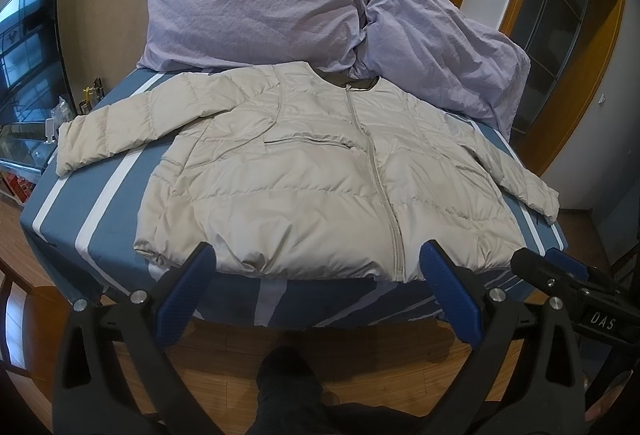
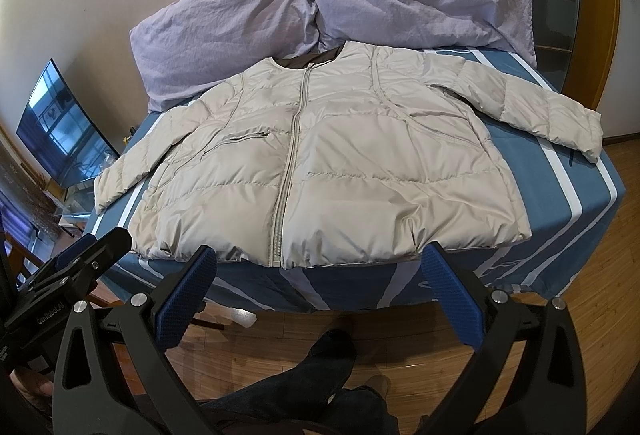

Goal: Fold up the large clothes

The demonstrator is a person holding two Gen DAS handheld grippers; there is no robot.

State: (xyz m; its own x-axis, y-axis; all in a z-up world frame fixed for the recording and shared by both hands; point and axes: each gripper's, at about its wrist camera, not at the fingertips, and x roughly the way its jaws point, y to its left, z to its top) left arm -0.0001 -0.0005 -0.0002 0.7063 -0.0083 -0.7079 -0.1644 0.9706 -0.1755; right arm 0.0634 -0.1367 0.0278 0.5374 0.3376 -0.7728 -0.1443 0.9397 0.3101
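Observation:
A cream puffer jacket (image 1: 312, 171) lies flat, zipped and face up on a blue and white striped bed (image 1: 96, 203), both sleeves spread out; it also shows in the right wrist view (image 2: 340, 171). My left gripper (image 1: 316, 295) is open and empty, held just in front of the jacket's hem. My right gripper (image 2: 316, 295) is open and empty, also in front of the hem. The right gripper also shows at the right edge of the left wrist view (image 1: 560, 275), and the left gripper at the left edge of the right wrist view (image 2: 80, 259).
Two lilac pillows (image 1: 256, 15) (image 1: 440, 43) lean against the wall behind the jacket. A television (image 1: 28, 47) stands left of the bed. A wooden door frame (image 1: 568, 47) is at the right. Wood floor (image 2: 400, 335) and the person's dark-trousered legs (image 2: 320, 375) lie below the grippers.

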